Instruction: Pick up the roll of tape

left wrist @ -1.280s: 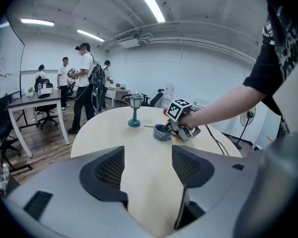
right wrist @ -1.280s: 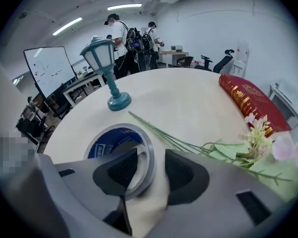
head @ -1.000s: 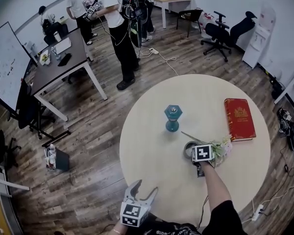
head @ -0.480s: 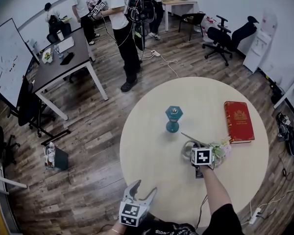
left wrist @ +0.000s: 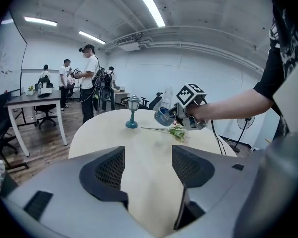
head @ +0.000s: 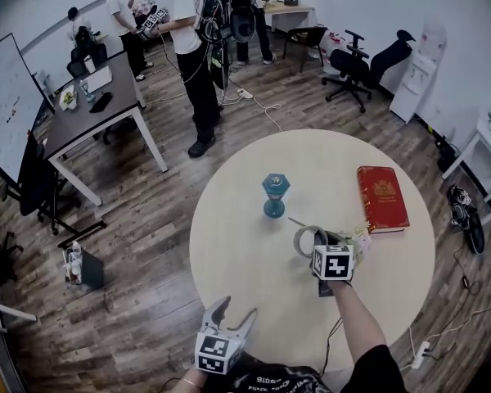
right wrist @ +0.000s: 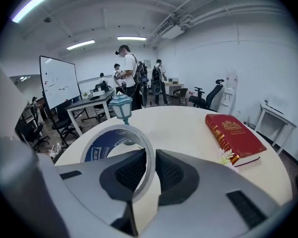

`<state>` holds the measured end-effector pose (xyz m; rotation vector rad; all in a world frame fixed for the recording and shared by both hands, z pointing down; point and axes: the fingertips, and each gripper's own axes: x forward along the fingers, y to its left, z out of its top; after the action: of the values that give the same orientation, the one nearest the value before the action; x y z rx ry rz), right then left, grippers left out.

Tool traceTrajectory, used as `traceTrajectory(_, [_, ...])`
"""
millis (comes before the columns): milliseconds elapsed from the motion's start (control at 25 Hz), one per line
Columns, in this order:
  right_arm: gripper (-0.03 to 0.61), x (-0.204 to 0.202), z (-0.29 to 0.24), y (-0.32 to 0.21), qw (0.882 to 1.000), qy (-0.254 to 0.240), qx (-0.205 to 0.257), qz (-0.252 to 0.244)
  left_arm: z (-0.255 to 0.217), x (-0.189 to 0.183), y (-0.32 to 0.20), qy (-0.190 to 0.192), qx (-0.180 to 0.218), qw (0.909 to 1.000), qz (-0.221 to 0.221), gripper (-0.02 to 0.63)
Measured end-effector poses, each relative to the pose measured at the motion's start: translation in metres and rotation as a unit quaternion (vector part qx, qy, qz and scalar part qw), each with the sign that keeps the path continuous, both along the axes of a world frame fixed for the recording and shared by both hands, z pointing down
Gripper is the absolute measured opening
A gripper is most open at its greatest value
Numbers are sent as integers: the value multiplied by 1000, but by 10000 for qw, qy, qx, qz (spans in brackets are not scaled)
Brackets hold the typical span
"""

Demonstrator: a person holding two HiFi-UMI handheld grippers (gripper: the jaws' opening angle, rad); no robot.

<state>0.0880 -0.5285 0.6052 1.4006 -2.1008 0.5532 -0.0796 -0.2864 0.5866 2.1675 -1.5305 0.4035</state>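
Jaws of the right gripper (right wrist: 151,151) are pinching the roll of tape (right wrist: 100,147) by its band, one jaw reaching inside the ring and the other pressing on its outer face. The roll is standing on edge in that grip, its blue printed inner side facing left in the right gripper view. Seen from the left gripper view, the roll is hanging in the air, clear of the round worktop (head: 245,256).

A small teal lantern (head: 274,193) is standing upright near the middle of the worktop. In the head view the held roll is sitting on the near right side of the lantern, close to it but apart. A sprig of flowers (left wrist: 178,132) is lying flat on the worktop, also to the near right of the lantern, under and just beside the right gripper, with its thin stem pointing back toward the lantern. A red book (head: 382,198) is lying closed to the right of the lantern, well apart from it.

The left gripper (left wrist: 148,150) is hovering over the near edge of the worktop, to the near left of the lantern and well apart from it. Its jaws are spread wide with only bare worktop showing between them.

Beyond the lantern, several people (head: 192,47) are standing on the wooden floor.
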Motion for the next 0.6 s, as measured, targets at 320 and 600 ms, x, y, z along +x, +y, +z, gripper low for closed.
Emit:
traceTrajectory(320, [66,8,-44,38,9989,-73,472,17,-11,7,9,60,220,9997,74,310])
traceTrajectory(600, [66,20,-74,75,9968,-113,780,118,-22,15,14,140,412,9990,141,310])
